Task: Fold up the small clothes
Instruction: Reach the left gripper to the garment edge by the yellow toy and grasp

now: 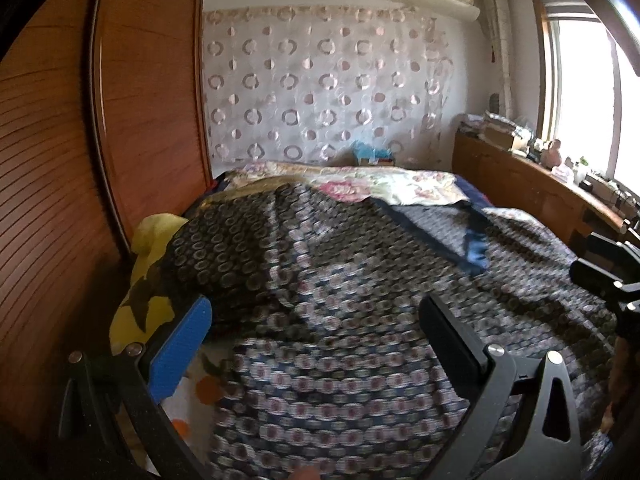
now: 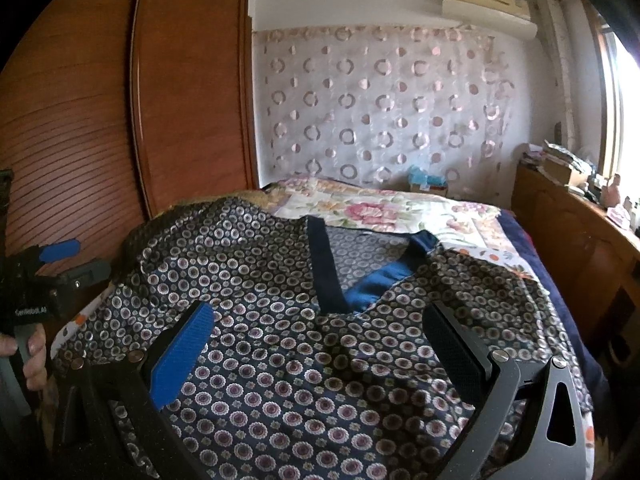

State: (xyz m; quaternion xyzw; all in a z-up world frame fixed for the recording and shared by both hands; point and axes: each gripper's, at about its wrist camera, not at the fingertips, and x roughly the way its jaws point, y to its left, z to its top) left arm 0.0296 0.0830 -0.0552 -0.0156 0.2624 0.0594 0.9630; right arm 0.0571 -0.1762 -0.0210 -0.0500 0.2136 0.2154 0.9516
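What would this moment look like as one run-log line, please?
patterned garment spread on bed | left hand-held gripper open, empty | right hand-held gripper open, above garment | fold not started

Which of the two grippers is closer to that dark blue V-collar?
Right. The right gripper hovers open just short of the collar; the left gripper hovers farther off, toward the shirt's left side.
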